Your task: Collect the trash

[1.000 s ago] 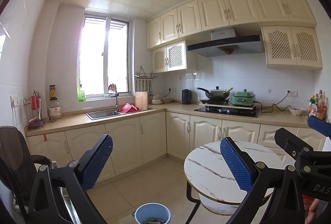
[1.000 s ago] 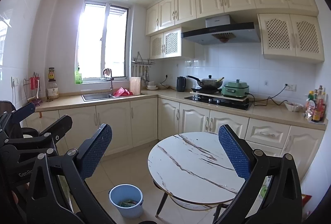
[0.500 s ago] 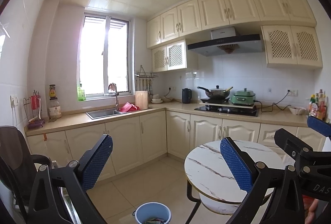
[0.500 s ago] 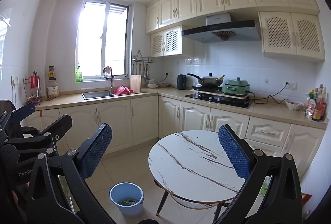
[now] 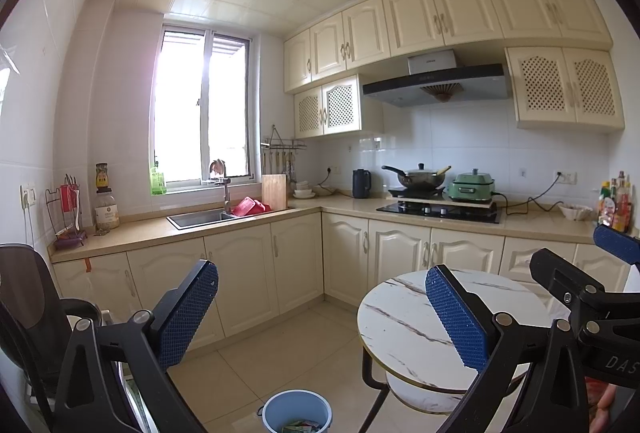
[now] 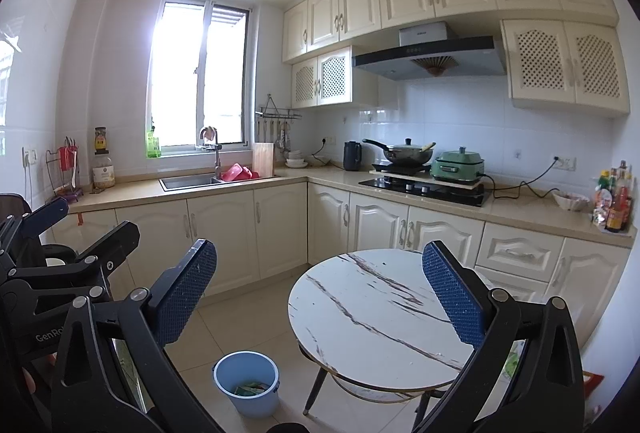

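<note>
A light blue bucket (image 6: 247, 383) stands on the tiled floor left of a round marble-top table (image 6: 376, 317); some wrappers (image 6: 250, 389) lie at its bottom. The left wrist view cuts the same bucket (image 5: 296, 411) at the lower edge, with the table (image 5: 408, 317) to its right. My left gripper (image 5: 322, 317) is open and empty, held high above the floor. My right gripper (image 6: 320, 297) is open too, nothing between its blue pads. Each gripper shows at the edge of the other's view: the left gripper (image 6: 48, 253), the right gripper (image 5: 592, 273).
Cream cabinets run in an L along the far walls, with a sink (image 6: 190, 181) under the window and a hob (image 6: 424, 189) carrying a wok and a green cooker. A dark chair (image 5: 28, 317) stands at the left. Bottles (image 6: 614, 199) crowd the counter's right end.
Both views have barely shifted; the right wrist view drifted slightly, showing the table and bucket a little lower and nearer. Both grippers stayed open.
</note>
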